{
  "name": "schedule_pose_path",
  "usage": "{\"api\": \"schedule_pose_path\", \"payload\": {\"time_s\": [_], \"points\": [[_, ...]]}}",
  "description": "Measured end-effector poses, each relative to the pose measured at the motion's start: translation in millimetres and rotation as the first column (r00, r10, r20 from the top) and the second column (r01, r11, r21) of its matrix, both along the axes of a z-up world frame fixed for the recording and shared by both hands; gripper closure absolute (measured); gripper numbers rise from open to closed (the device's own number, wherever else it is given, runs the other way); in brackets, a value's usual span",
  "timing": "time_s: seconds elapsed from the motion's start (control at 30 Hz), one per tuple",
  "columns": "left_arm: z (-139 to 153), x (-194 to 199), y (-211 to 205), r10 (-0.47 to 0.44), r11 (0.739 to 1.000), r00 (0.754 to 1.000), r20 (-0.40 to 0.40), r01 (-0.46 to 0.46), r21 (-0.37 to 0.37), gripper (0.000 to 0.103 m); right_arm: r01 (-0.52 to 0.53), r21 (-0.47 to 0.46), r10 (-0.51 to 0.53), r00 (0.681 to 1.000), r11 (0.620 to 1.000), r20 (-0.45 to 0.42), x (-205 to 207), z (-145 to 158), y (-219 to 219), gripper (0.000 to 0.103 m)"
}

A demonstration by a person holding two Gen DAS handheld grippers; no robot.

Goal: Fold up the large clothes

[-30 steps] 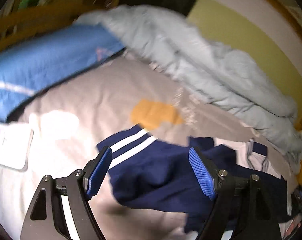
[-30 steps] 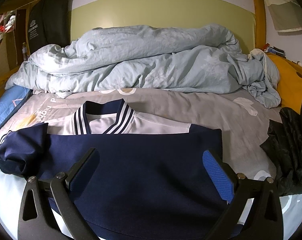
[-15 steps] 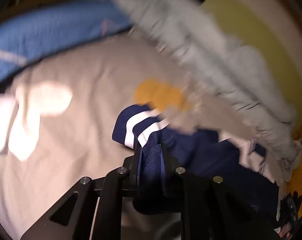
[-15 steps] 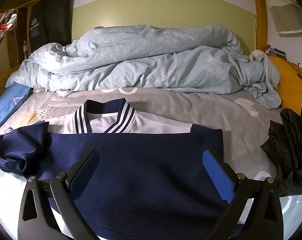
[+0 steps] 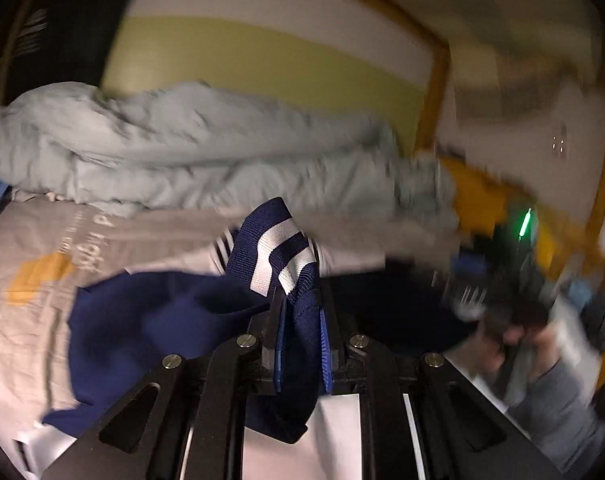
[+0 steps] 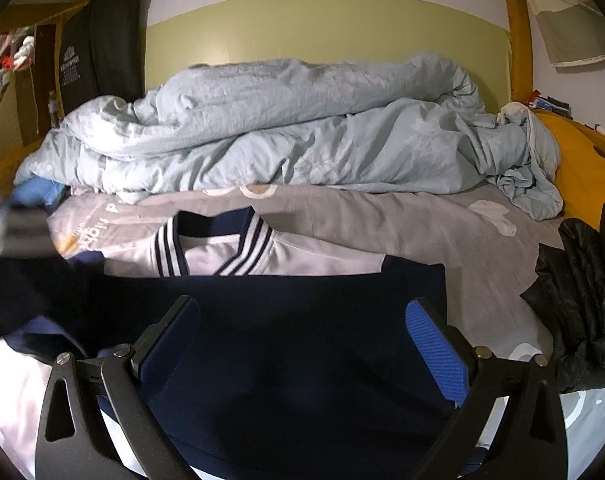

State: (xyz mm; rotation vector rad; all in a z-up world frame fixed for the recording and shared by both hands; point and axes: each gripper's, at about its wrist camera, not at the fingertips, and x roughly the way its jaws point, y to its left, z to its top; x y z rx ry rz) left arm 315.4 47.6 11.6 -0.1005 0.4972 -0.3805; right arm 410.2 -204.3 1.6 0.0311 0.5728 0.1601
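A navy jacket with a white yoke and a striped collar lies flat on the grey bed sheet. My left gripper is shut on the navy sleeve, and the white-striped cuff sticks up past its fingertips. The sleeve is lifted and drawn over the jacket body. My right gripper hovers low over the jacket's navy body, open, with nothing pinched between its blue pads. In the left wrist view a person's hand and grey sleeve show blurred at the right.
A crumpled light blue duvet is heaped along the far side of the bed, against a green and white wall. A black puffy garment lies at the right edge beside a yellow cushion. A blue pillow sits far left.
My left gripper shut on the striped sleeve end, then swung right across the bed with it, rolling as it went. The right gripper stayed where it was, open.
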Motion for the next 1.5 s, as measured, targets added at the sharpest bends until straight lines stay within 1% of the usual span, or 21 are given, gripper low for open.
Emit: {"api": "schedule_pose_path", "payload": {"time_s": [0.07,0.13,0.2,0.23,0.27,0.3,0.37,0.47,0.53,0.6,0.7,0.8,0.9,0.93,1.0,1.07,1.1,1.17,1.27,1.33,1.5], "points": [[-17.2,2.1,-22.5,-0.044,0.997,0.998,-0.044,0.047,0.061,0.086,-0.015,0.025,0.015,1.0,1.0,0.01,-2.6,3.7,-1.0,0.001],[-26.5,0.8,-37.7,-0.063,0.988,0.996,-0.063,0.071,0.136,0.077,-0.031,0.046,0.03,0.999,0.998,0.016,-4.3,6.1,-0.6,0.001],[-24.5,-8.6,-42.4,-0.063,0.978,0.998,-0.007,0.063,0.197,0.074,-0.041,0.052,0.04,0.999,0.998,0.022,-5.4,7.4,0.6,0.001],[-18.5,-14.7,-39.5,-0.063,0.981,0.998,0.029,0.056,0.185,0.066,-0.044,0.053,0.043,0.999,0.998,0.023,-6.1,7.5,1.8,0.001],[-14.7,-17.5,-34.0,-0.056,0.986,0.998,0.035,0.05,0.16,0.046,-0.05,0.057,0.049,0.999,0.997,0.024,-6.3,7.7,2.8,0.001],[-9.4,-18.7,-24.1,-0.037,0.993,0.999,0.04,0.032,0.111,0.031,-0.056,0.061,0.055,0.998,0.997,0.023,-6.5,7.9,3.7,0.001],[-1.7,-18.4,-3.7,0.013,0.999,0.998,0.056,-0.015,0.039,0.029,-0.076,0.075,0.075,0.997,0.994,0.021,-7.3,7.7,6.1,0.001],[5.3,-4.6,31.2,0.152,0.988,0.987,0.049,-0.153,0.02,0.029,-0.133,0.116,0.132,0.991,0.984,0.012,-9.5,7.5,12.2,0.001],[2.6,4.8,57.7,0.267,0.963,0.964,0.019,-0.267,0.026,0.029,-0.196,0.162,0.199,0.98,0.967,-0.002,-12.7,5.7,19.2,0.001],[-4.7,15.9,81.2,0.332,0.943,0.943,-0.024,-0.332,0.016,0.029,-0.291,0.215,0.305,0.952,0.932,-0.031,-13.8,3.6,30.3,0.001],[-18.8,28.6,112.0,0.405,0.913,0.905,-0.13,-0.409,0.002,0.029,-0.38,0.211,0.407,0.908,0.901,-0.102,-14.4,-4.6,52.1,0.001],[-36.1,41.0,130.8,0.432,0.896,0.873,-0.228,-0.444,-0.001,0.029,-0.353,0.138,0.376,0.901,0.925,-0.217,-8.9,-22.1,66.4,0.001],[-53.3,51.2,134.5,0.451,0.888,0.848,-0.277,-0.456,0.048,0.029,-0.309,0.205,0.363,0.872,0.929,-0.328,-0.8,-44.2,58.2,0.002],[-57.7,53.3,133.6,0.456,0.887,0.841,-0.29,-0.457,0.066,0.029,-0.295,0.262,0.377,0.854,0.919,-0.358,1.8,-51.6,52.8,0.006],[-65.6,57.6,130.6,0.453,0.888,0.834,-0.316,-0.453,0.08,0.029,-0.272,0.305,0.381,0.838,0.913,-0.392,5.8,-58.5,47.3,0.023],[-70.4,59.5,129.3,0.45,0.889,0.831,-0.327,-0.449,0.082,0.029,-0.276,0.307,0.382,0.845,0.911,-0.373,5.3,-55.1,43.3,0.089],[-70.8,59.7,128.9,0.452,0.889,0.831,-0.325,-0.45,0.085,0.029,-0.279,0.329,0.392,0.849,0.902,-0.354,3.4,-50.2,40.0,0.09],[-70.8,60.9,128.9,0.452,0.889,0.831,-0.325,-0.451,0.082,0.029,-0.27,0.325,0.358,0.898,0.906,-0.254,-1.0,-31.3,26.2,0.092],[-72.0,62.7,129.5,0.455,0.888,0.828,-0.329,-0.452,0.089,0.029,-0.176,0.126,0.184,0.981,0.976,-0.055,-15.7,2.0,5.4,0.092],[-73.4,63.8,128.6,0.462,0.885,0.821,-0.335,-0.454,0.105,0.029,-0.091,0.03,0.09,0.995,0.995,0.039,-19.7,12.2,-10.4,0.092],[-79.7,66.9,128.4,0.486,0.873,0.802,-0.348,-0.467,0.142,0.029,-0.003,0.009,0.001,0.989,1.0,0.145,-19.8,17.2,-38.0,0.092]]}}
